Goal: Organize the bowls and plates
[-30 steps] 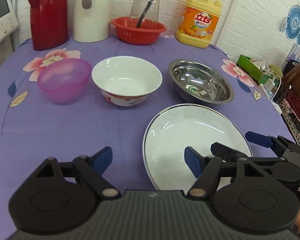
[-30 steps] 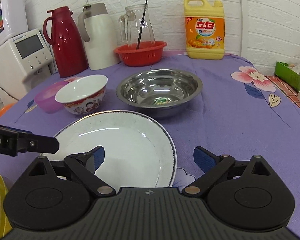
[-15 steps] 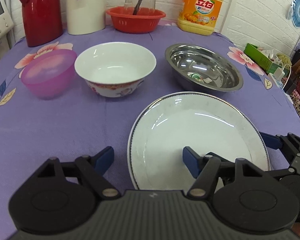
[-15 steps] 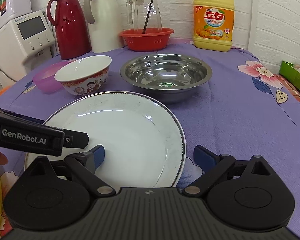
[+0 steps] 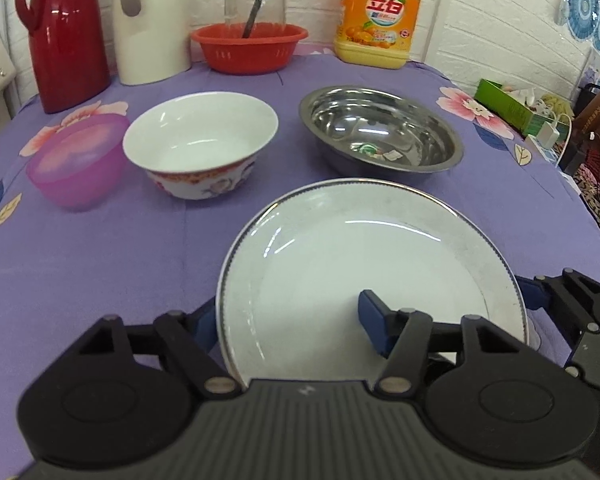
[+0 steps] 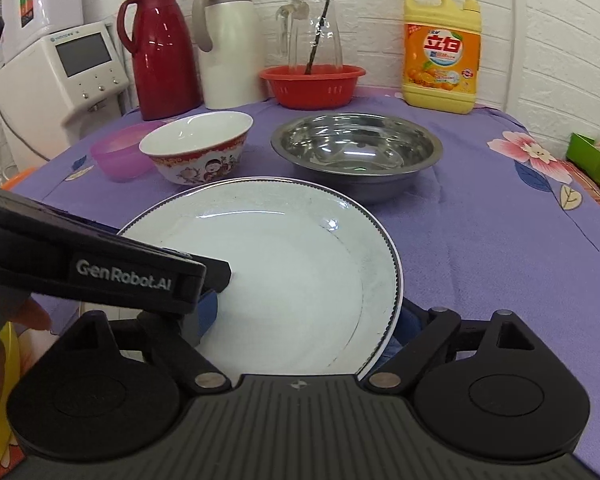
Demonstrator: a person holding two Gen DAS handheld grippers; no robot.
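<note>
A white plate (image 5: 360, 248) with a dark rim line lies on the purple cloth nearest me. My left gripper (image 5: 288, 320) straddles its left rim: one blue finger sits low outside the rim, the other over the plate's inside. The jaws are closing, and the pads are apart from the plate. My right gripper (image 6: 306, 320) stands open across the plate (image 6: 280, 264), its right finger under the right rim. Behind stand a purple plastic bowl (image 5: 76, 160), a white ceramic bowl with red pattern (image 5: 200, 144) and a steel bowl (image 5: 380, 132).
Along the back wall stand a red thermos (image 6: 160, 52), a white thermos (image 6: 228, 48), a red basket (image 6: 312, 84) holding a glass jug, and a yellow detergent bottle (image 6: 440, 52). A white dispenser (image 6: 60, 80) is at the left. A green box (image 5: 508, 108) sits at the right table edge.
My left gripper has moved forward and down onto the plate's left rim, and its jaws have narrowed. The plate now fills more of both views, with the right gripper's right finger under its rim.
</note>
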